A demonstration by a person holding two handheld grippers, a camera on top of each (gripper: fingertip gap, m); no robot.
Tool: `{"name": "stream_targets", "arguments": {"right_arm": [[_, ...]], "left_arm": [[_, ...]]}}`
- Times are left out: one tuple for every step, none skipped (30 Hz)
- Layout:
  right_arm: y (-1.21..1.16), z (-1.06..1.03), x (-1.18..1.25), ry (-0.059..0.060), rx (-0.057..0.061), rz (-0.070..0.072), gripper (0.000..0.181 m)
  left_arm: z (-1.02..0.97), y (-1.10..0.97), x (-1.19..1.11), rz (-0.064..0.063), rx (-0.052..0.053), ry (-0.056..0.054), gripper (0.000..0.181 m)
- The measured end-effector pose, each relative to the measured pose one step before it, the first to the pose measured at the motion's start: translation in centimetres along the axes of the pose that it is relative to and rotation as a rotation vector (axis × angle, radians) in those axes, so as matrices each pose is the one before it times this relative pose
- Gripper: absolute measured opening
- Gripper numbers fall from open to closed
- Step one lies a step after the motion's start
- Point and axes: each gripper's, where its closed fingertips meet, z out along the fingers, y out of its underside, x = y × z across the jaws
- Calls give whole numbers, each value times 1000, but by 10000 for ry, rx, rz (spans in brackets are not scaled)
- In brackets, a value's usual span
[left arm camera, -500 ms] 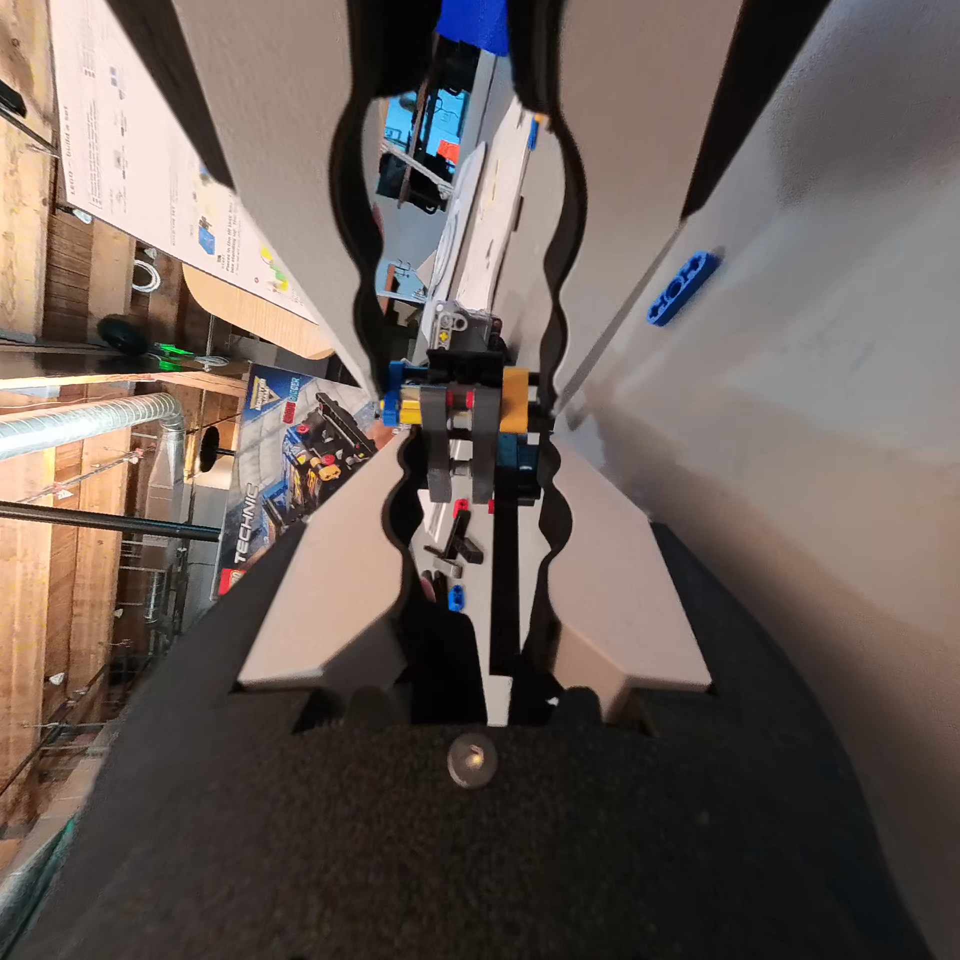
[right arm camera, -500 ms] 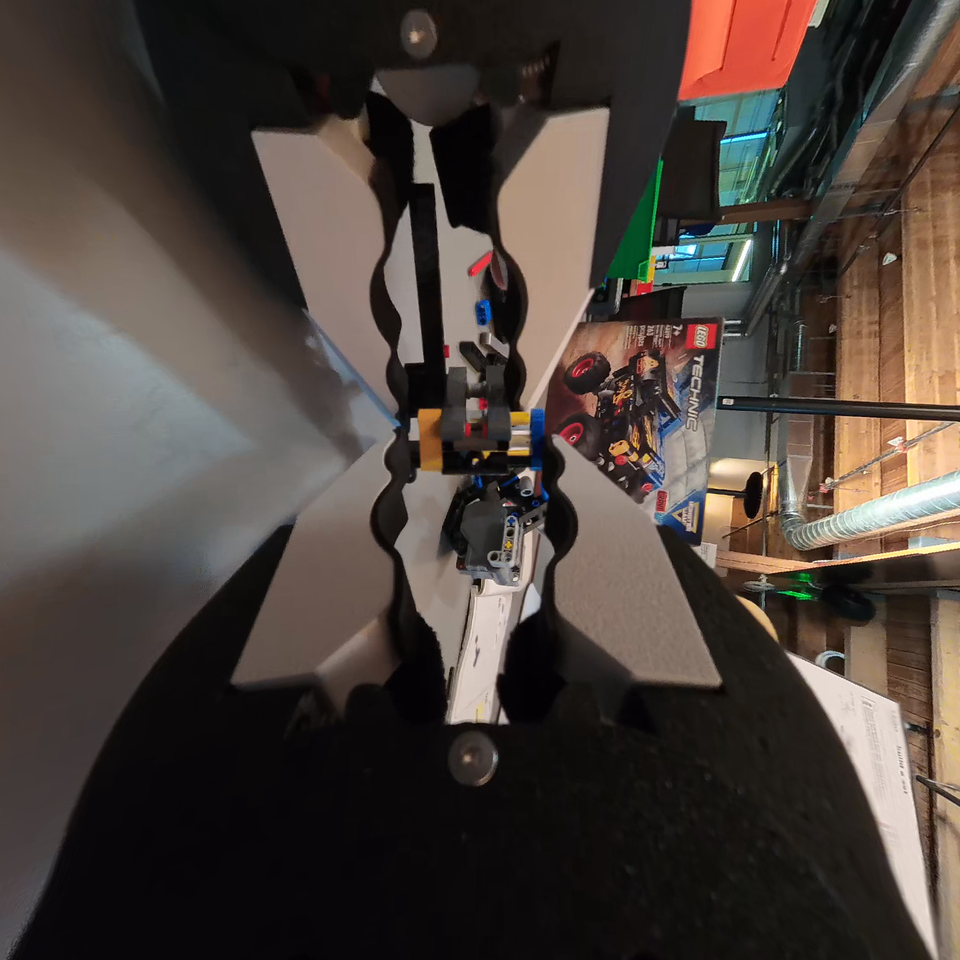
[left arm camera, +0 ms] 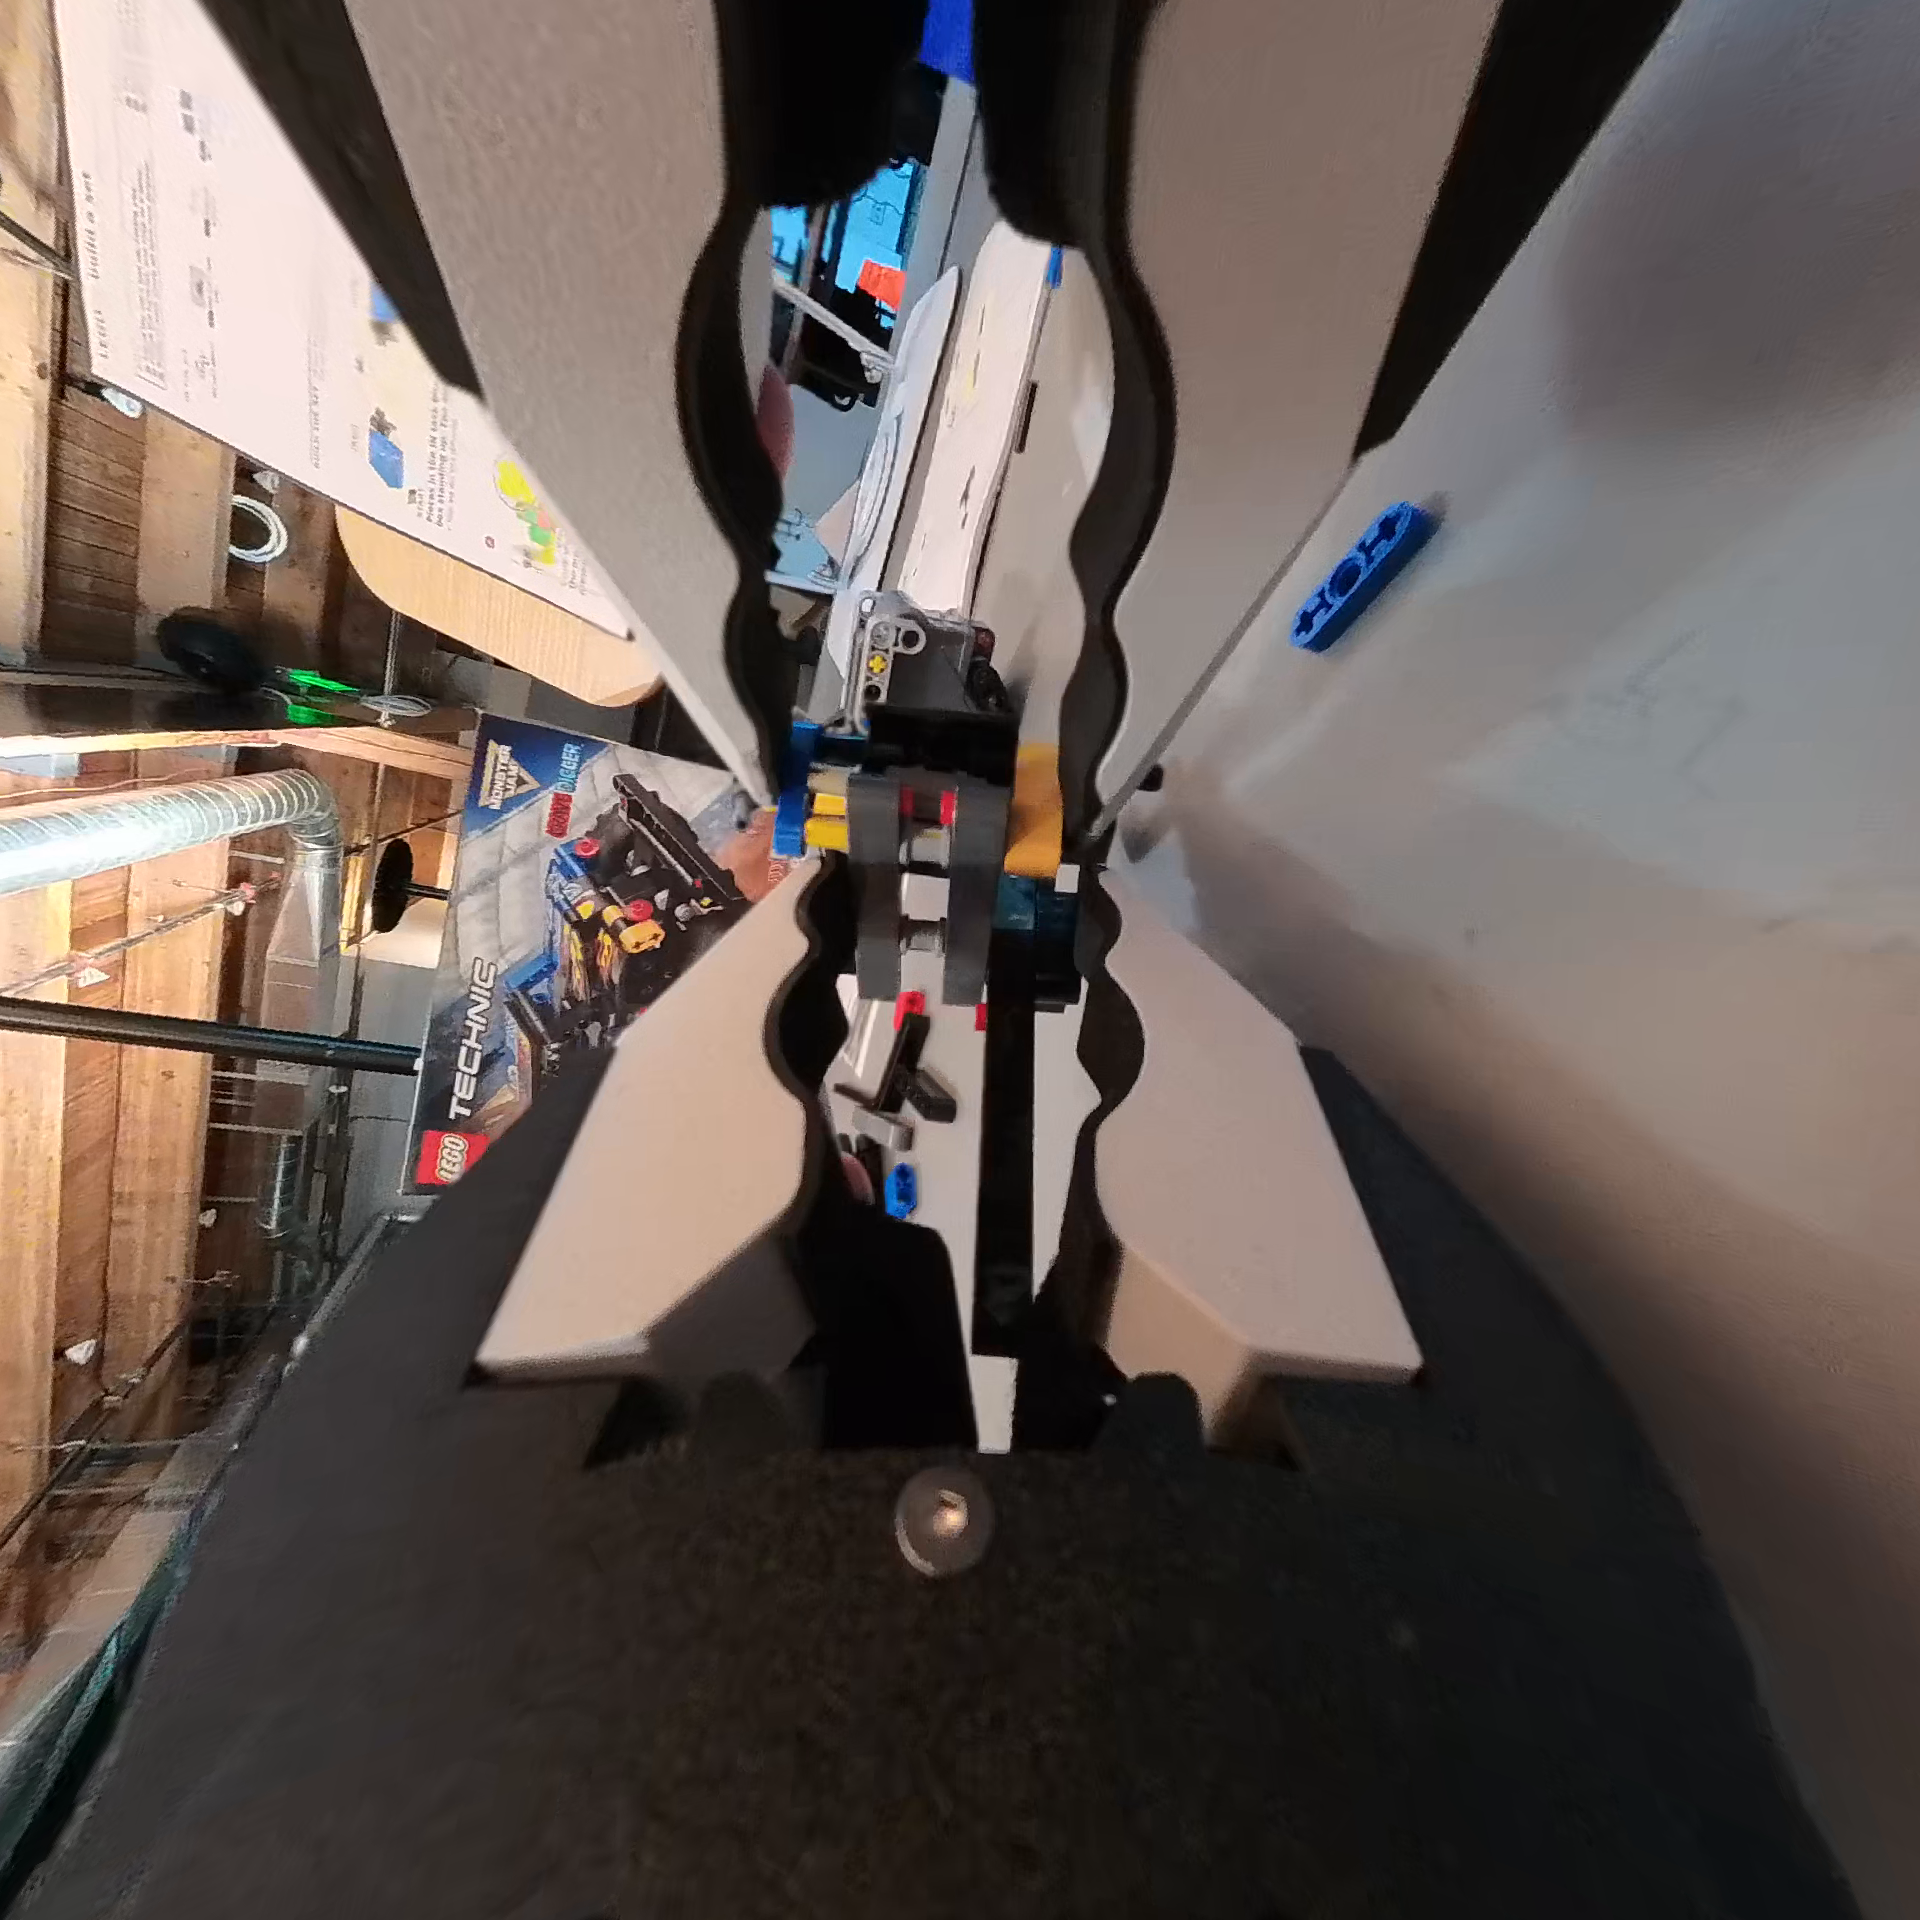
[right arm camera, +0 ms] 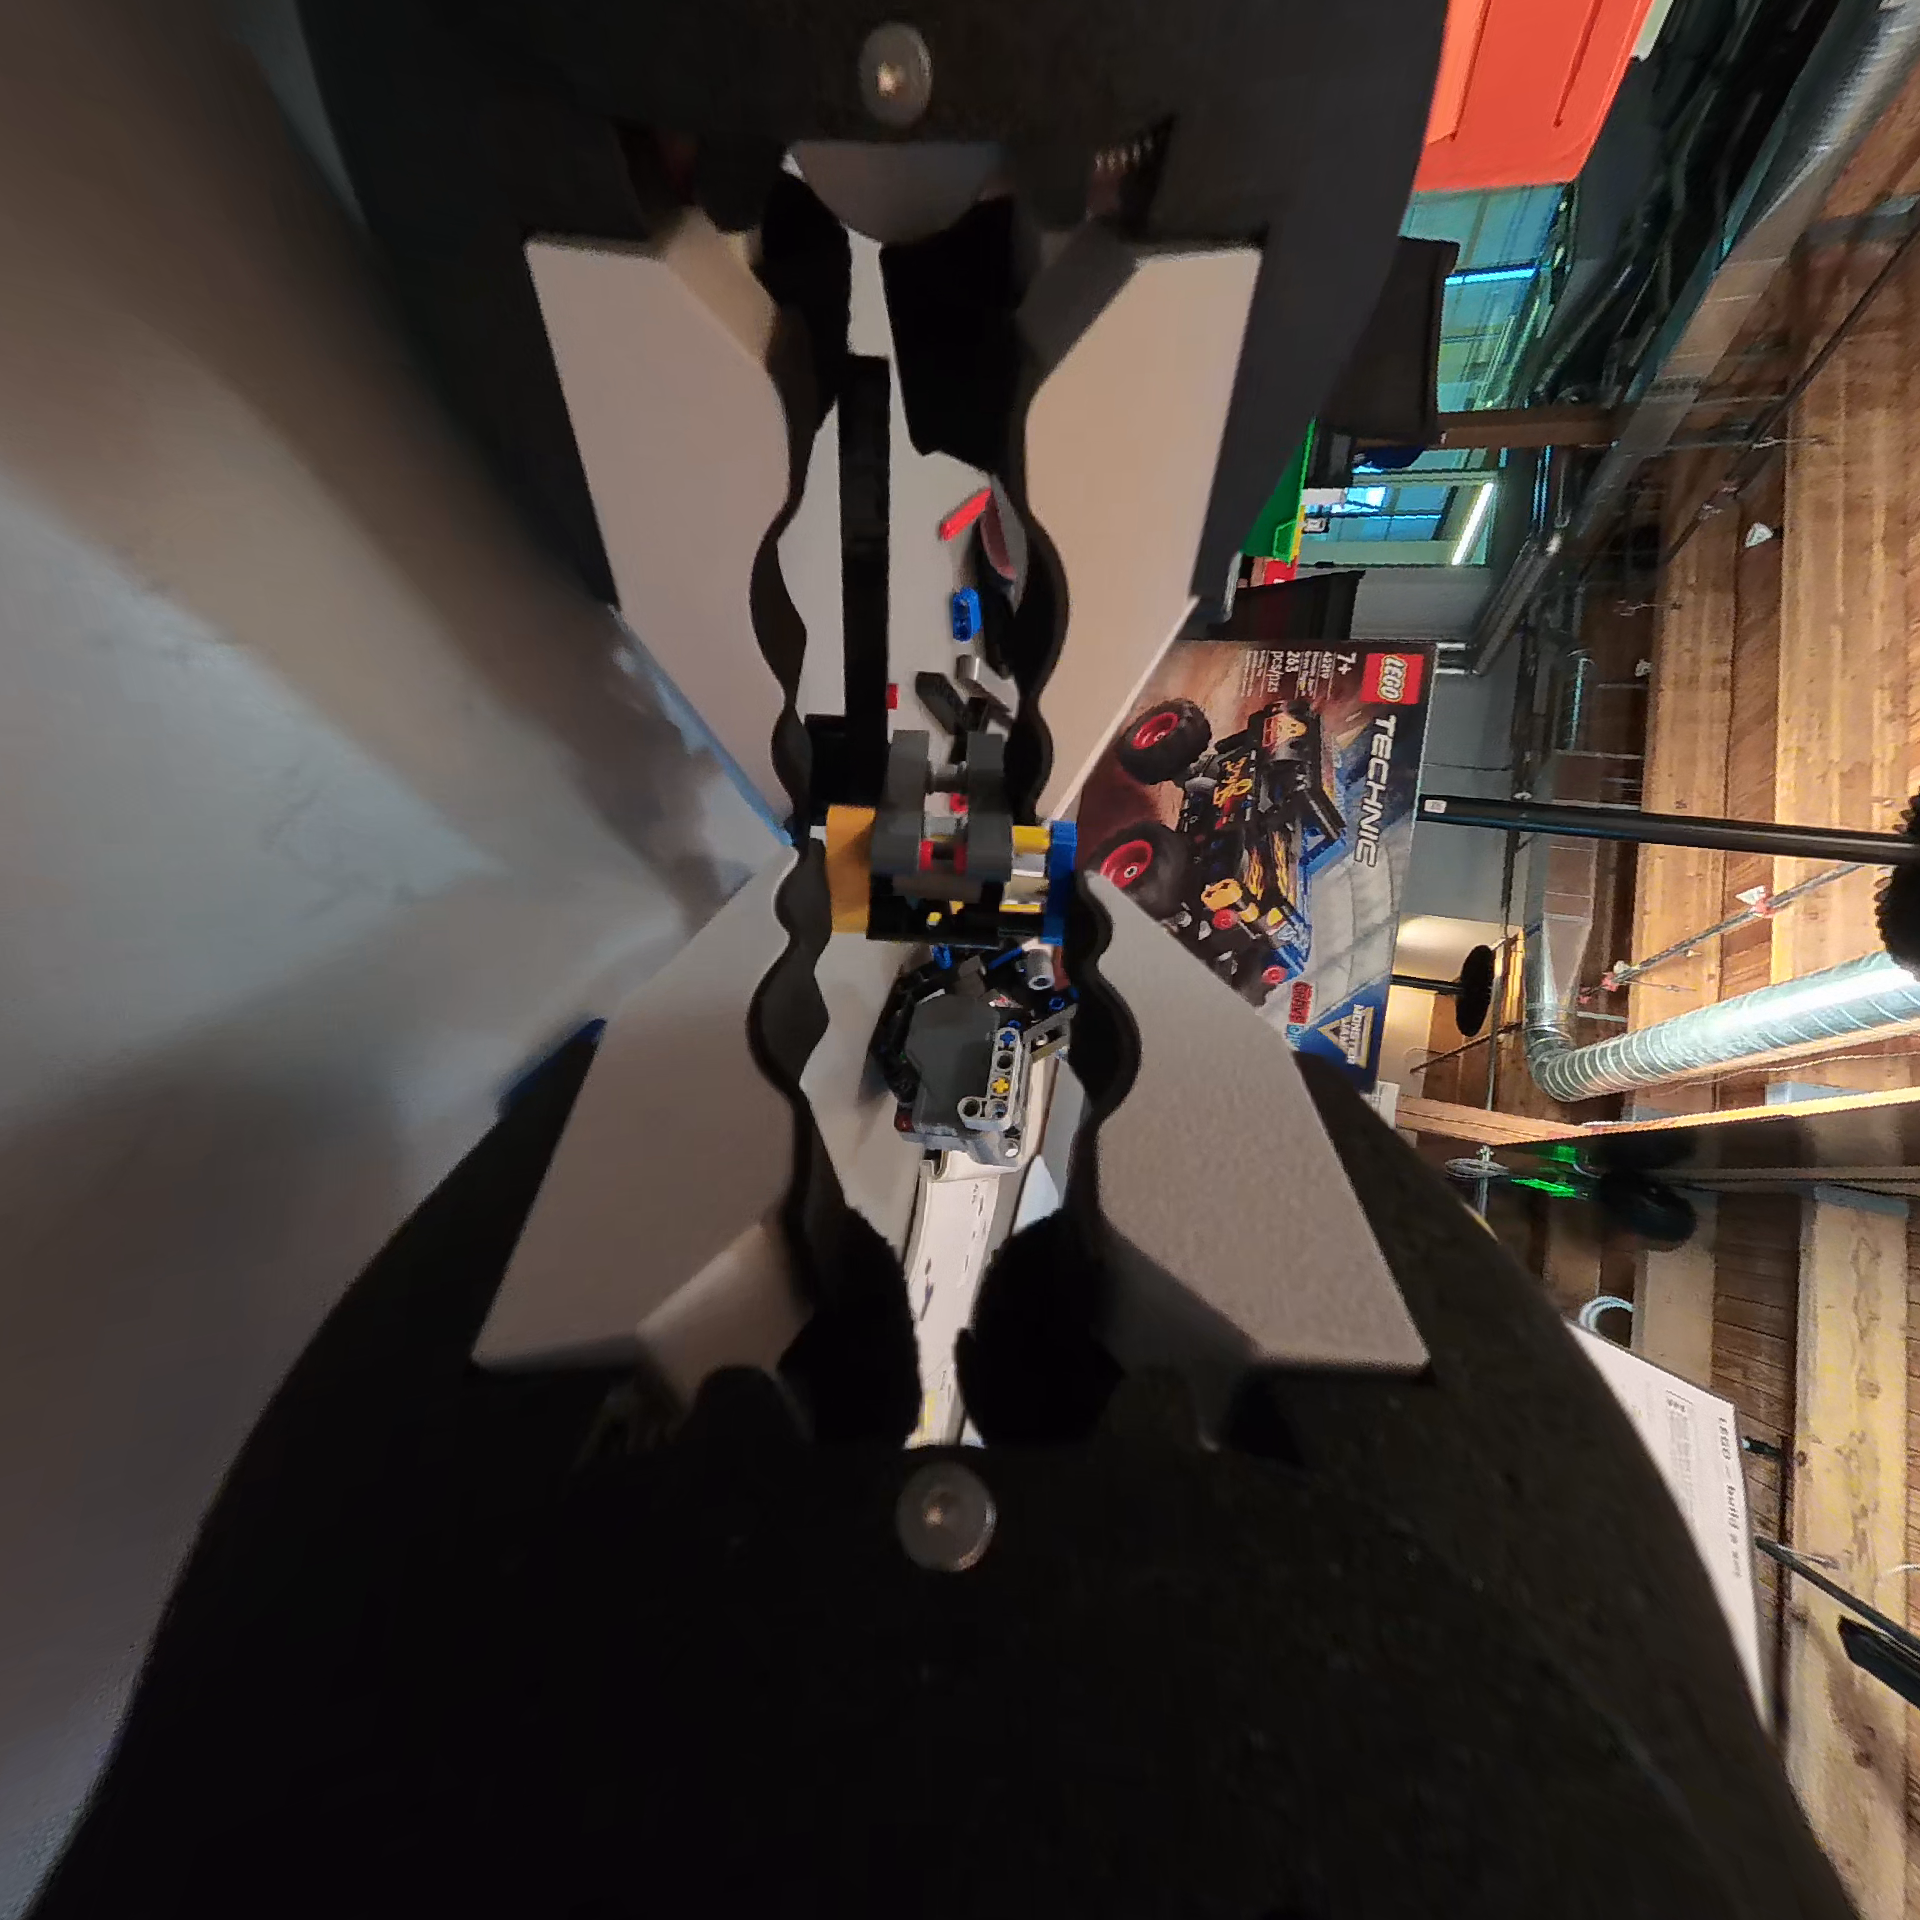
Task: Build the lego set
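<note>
A small lego assembly of yellow, blue and dark grey parts is held in the air between my two grippers, which face each other. My left gripper is shut on its sides from below in the left wrist view. A long black beam runs back from it between the left fingers. The right gripper's fingers reach in from the top. In the right wrist view my right gripper is shut on the same assembly, with the left gripper's fingers opposite.
A larger grey lego sub-build sits on the white table beyond the assembly. There are loose small pieces, a blue short beam, the lego box, a white booklet and a printed instruction sheet. Both grippers' tips are close together, under 4 cm apart.
</note>
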Motion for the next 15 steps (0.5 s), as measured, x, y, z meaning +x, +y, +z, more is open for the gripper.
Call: {"name": "stream_targets", "arguments": {"right_arm": [[11,-39,26,11,17,-40,44],[-117,-121,119,148,90,-213,44],[8,-54,-51,-58,-9,-22,44],[70,38,-59,-96,-44,79,44],[11,30,18,55,-21,-121,44],[-7,3,-62,-28,-44,-73,44],[-5,-30,-54,-39,-19,-9,44],[-39,-52,52,102,46,-141,44],[-34,-60,22,4,40,-23,44],[-6,-31,-22,-1,27,-42,44],[1,9,-27,67,5,-156,43],[54,49,-65,-23,-23,-58,43],[26,29,-63,-39,5,24,44],[-41,-27,108,75,60,-10,44],[-31,-16,66,-33,64,186,44]], "left_arm": [[-8,-46,-38,-42,28,-16,41],[-42,-80,-38,-48,57,-1,41],[-5,-3,81,-10,6,53,41],[30,38,32,-33,-33,28,41],[15,22,9,-21,-13,24,41],[7,-6,79,22,-1,35,41],[-15,-24,20,-3,7,14,41],[-38,-40,-37,4,20,-20,41],[-36,-40,0,3,14,-4,41],[10,-2,42,-28,7,35,41],[14,28,33,28,-17,12,40],[33,38,78,27,-39,28,40],[3,0,-8,-16,-6,9,40],[-38,-22,-95,-20,30,-43,40],[-9,6,-56,-57,8,-12,40]]}}
